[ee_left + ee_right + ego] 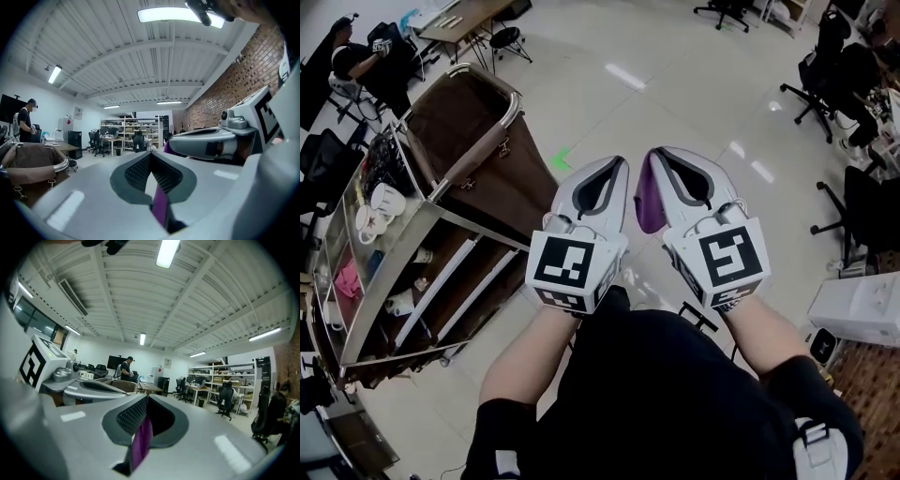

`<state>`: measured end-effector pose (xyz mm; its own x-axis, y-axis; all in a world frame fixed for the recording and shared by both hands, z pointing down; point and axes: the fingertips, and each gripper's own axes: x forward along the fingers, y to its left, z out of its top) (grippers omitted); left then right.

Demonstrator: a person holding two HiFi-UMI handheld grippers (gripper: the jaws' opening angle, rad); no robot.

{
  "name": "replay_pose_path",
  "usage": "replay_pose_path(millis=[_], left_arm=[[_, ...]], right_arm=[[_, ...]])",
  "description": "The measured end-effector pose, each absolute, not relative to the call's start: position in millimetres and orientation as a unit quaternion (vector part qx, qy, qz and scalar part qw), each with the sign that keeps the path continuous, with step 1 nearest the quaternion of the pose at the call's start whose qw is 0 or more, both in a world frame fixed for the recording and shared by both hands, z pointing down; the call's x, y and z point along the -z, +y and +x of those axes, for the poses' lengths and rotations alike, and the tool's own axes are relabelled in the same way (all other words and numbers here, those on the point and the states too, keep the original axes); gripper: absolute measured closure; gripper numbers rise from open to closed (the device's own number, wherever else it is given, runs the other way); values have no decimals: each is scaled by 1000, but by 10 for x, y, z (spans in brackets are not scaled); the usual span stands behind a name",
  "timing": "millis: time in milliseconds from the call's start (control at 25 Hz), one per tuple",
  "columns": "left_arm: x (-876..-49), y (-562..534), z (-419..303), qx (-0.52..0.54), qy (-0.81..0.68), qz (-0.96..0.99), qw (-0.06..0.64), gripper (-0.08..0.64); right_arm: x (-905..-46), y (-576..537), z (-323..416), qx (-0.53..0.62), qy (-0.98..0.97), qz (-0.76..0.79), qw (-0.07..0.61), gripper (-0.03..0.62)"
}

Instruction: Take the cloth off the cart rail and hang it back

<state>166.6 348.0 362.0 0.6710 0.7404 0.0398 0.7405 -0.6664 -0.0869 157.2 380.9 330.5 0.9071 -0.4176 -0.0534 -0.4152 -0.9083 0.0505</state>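
Okay, both tongs are pinching the purple cloth (648, 204). The left gripper (617, 164) has its jaws pressed together, and a thin purple strip shows low in the slot in the left gripper view. The right gripper (656, 153) is the same, jaws pressed together on a purple fold that hangs out below the pads in the right gripper view. The two grippers sit side by side, close, tips nearly meeting, both pointing level and away from the person. In the head view only a small bit of cloth peeks out between the two bodies; the rest is hidden under them.

The cloth is in the air, off the cart (387, 274), over bare floor (675, 84). The cart stands to the left of the grippers, near but apart. Its rail (476, 145) runs along the open brown bag (450, 114), nothing draped on it. Cups (382, 202) and small items sit on the cart's shelves. Another person (352, 61) stands beyond the cart at top left by a table (464, 21). Office chairs (820, 80) stand at the right.
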Motion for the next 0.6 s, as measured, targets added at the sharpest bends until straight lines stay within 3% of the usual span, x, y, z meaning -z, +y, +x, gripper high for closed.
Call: replay_pose_path(millis=[600], left_arm=[[-3807, 3630, 2788, -9, -391, -920, 21, 571]], right_arm=[[-3601, 3942, 2602, -22, -228, 973, 28, 588]])
